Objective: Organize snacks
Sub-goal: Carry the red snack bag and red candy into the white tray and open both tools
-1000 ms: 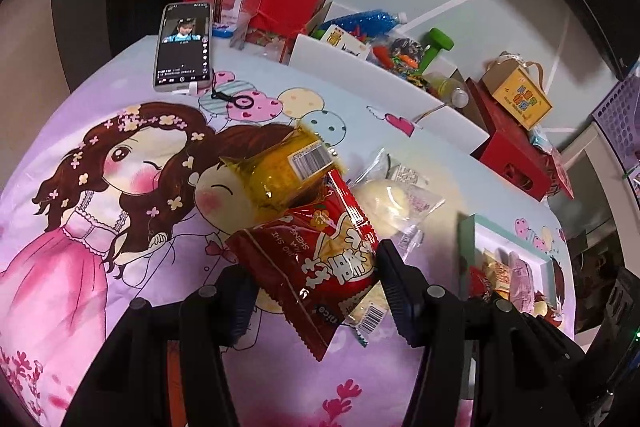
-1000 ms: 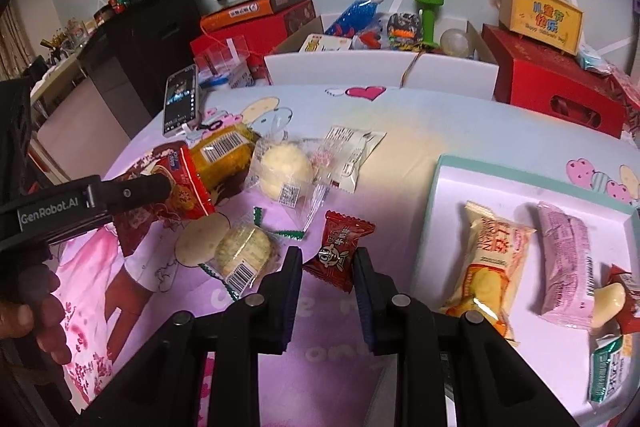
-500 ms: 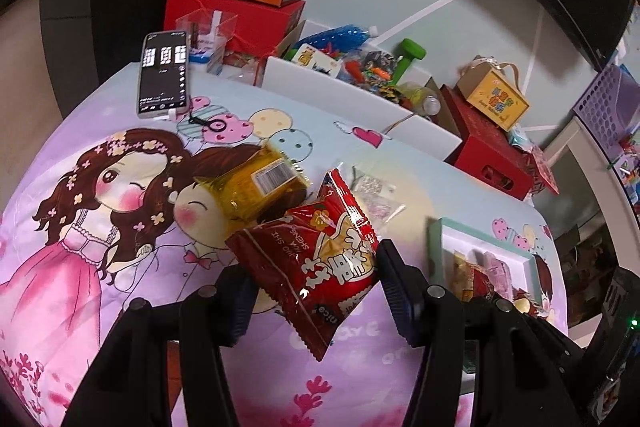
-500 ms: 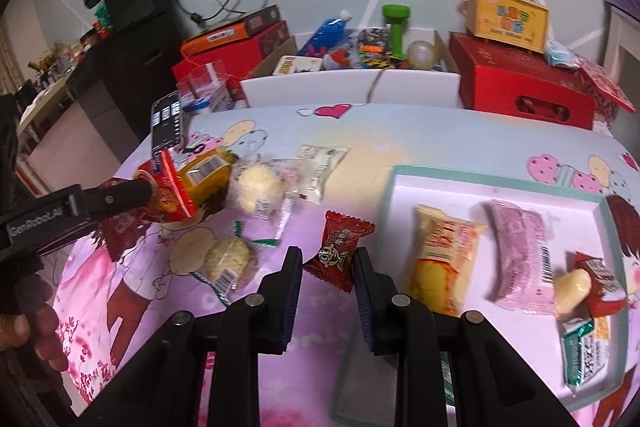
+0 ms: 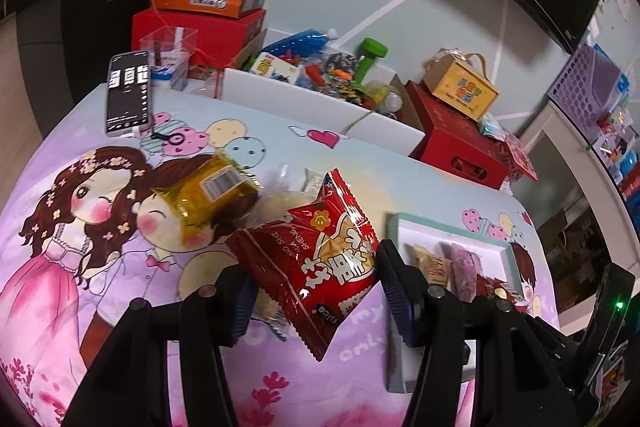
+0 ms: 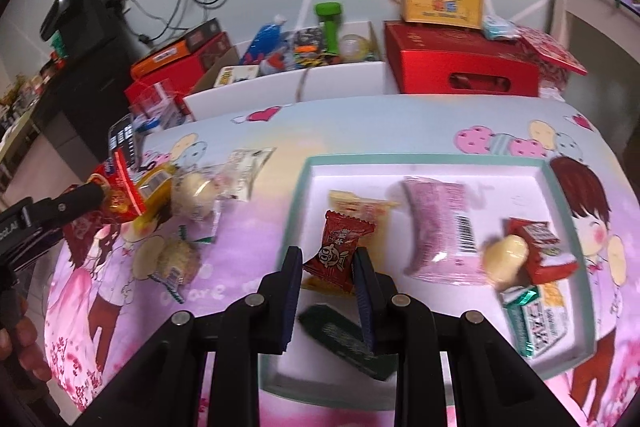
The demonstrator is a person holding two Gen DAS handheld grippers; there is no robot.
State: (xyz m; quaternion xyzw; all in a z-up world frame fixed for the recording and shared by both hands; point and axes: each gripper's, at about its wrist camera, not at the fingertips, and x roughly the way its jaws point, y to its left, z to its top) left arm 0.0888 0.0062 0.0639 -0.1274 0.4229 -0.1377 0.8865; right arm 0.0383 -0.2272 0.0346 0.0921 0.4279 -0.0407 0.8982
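Carried rightward since a second ago, the small red candy [image 6: 338,253] now hangs over the tray [image 6: 558,183], clamped in the right gripper [image 6: 326,291]. Left gripper [image 5: 314,291] jaws grip the red snack bag [image 5: 320,259] above the surface, short of the tray. Next: lower and release.

1. In the left wrist view we look forward and steeply down along the left gripper [image 5: 316,279], close above the cartoon tablecloth [image 5: 80,227], with the tray [image 5: 440,227] at lower right.
2. In the right wrist view we look steeply down along the right gripper [image 6: 328,267], near above the tray [image 6: 400,161].
3. Both views share the tray, the tablecloth and the white box [image 5: 320,107] along the upper frame.
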